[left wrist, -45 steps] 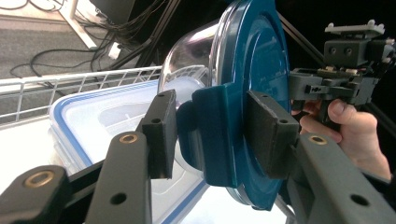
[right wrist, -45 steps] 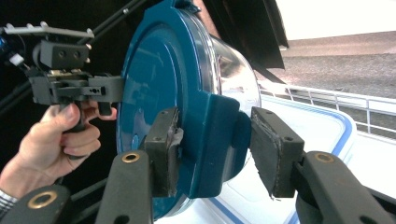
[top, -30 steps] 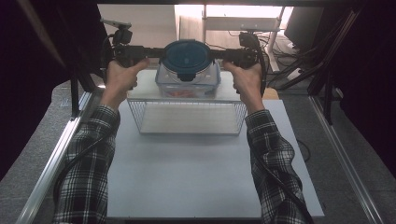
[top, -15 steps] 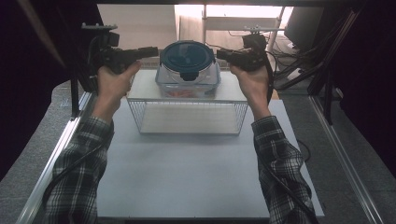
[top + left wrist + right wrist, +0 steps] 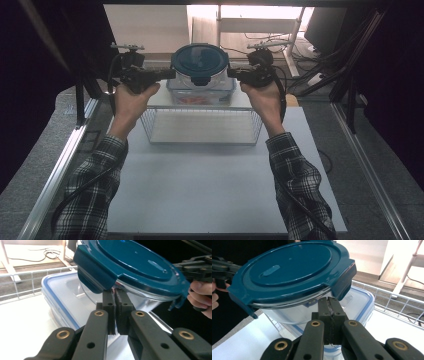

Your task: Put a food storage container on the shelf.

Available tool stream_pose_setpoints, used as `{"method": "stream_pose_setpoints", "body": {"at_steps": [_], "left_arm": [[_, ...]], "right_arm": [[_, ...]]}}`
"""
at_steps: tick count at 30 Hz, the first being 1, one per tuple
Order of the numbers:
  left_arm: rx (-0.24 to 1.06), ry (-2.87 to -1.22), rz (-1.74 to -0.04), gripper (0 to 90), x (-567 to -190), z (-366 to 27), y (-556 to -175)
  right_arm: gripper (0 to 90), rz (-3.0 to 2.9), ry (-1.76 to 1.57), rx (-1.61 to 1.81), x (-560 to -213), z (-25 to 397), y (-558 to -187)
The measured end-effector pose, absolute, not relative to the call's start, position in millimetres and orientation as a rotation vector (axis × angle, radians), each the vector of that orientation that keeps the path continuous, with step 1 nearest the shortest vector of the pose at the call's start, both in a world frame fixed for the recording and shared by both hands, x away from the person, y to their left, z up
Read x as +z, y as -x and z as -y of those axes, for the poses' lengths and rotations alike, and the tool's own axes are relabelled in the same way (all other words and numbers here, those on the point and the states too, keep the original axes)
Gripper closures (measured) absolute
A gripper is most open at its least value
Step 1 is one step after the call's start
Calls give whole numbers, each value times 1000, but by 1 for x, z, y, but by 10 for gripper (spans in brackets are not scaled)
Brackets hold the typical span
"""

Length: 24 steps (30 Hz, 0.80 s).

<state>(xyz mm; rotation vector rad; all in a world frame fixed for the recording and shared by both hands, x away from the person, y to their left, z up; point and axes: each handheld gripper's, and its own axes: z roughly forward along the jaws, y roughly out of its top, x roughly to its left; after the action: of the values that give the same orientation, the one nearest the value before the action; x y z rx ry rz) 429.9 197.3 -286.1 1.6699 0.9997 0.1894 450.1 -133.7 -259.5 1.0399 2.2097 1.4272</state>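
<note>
- In the high view, my left gripper (image 5: 167, 74) and my right gripper (image 5: 234, 73) met the round glass bowl with a dark teal plastic lid (image 5: 200, 60) from opposite sides, but my hands covered the tips, so that view did not show how the fingers stood.
- The left gripper view showed my left fingers (image 5: 109, 305) pressed together, their tips tucked under a lid clasp; the clasp hid whether they touched the glass or pinched anything.
- The right gripper view showed my right fingers (image 5: 324, 310) likewise closed flat against each other, ending just beneath the lid's overhanging clasp against the glass wall.
- The bowl sat tilted above a clear rectangular plastic box with a blue-edged lid (image 5: 201, 95); whether it rested on that box or was clear of it, I could not tell.
- Only the high view took in the white wire basket (image 5: 200, 125) on the white tabletop (image 5: 210, 190) and something reddish, too blurred to name, inside the rectangular box.
- The bowl's contents were hidden by the lid.
</note>
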Motion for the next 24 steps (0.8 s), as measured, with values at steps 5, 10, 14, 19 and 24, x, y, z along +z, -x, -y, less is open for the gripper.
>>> {"method": "stream_pose_setpoints", "body": {"at_steps": [5,10,14,19,24], "left_arm": [[190,-1669,-1013,879,-285,-196,-434],[203,-1679,-1025,871,-284,-195,-436],[196,-1678,-1008,829,-287,-196,-430],[242,-1708,-992,626,-291,-196,-420],[248,-1733,-988,521,-294,-196,-410]], "right_arm": [[889,-2188,-1067,1423,-261,134,-455],[888,-2190,-1071,1429,-262,133,-457],[856,-2202,-1062,1437,-262,135,-454],[745,-2232,-1047,1458,-264,136,-447],[611,-2263,-1007,1462,-269,134,-437]]}}
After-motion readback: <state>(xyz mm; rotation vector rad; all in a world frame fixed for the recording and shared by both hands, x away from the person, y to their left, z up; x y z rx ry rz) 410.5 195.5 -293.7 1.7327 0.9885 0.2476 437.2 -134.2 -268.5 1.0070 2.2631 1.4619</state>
